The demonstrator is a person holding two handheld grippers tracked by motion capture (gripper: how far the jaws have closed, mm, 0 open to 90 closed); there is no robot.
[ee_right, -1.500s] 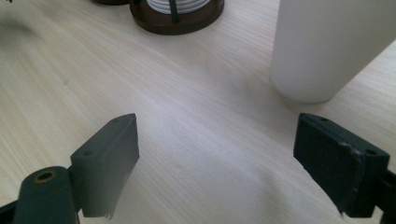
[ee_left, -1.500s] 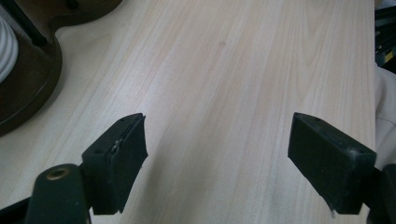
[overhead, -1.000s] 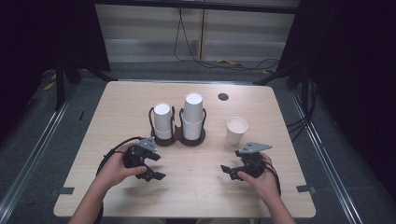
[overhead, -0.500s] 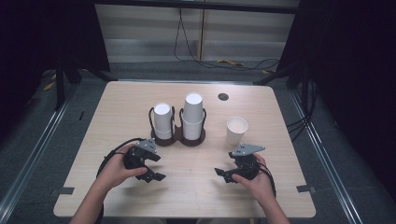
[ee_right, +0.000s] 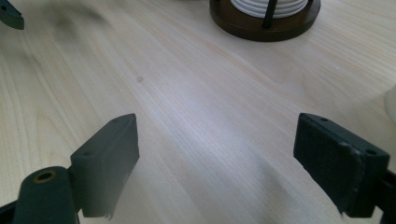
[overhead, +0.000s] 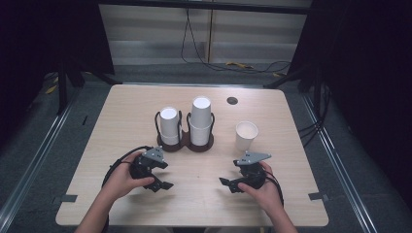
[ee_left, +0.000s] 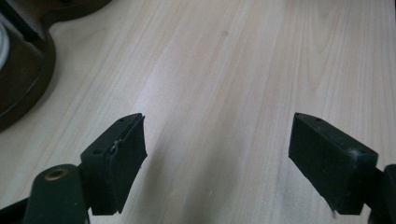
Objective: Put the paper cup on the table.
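Grippers rested low at the table's [overhead: 121, 104] near edge, the left gripper [overhead: 163, 177] and right gripper [overhead: 232, 180] each with jaws spread wide around nothing, probably ready to reach. Beyond them a loose paper cup [overhead: 246, 136] stood upright, just right of the stacked cups [overhead: 200, 121] kept steady in a wooden holder [overhead: 187, 143].

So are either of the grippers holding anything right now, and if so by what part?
Nothing is held. The left gripper and the right gripper both have open jaws with only the bare light wooden table between them.
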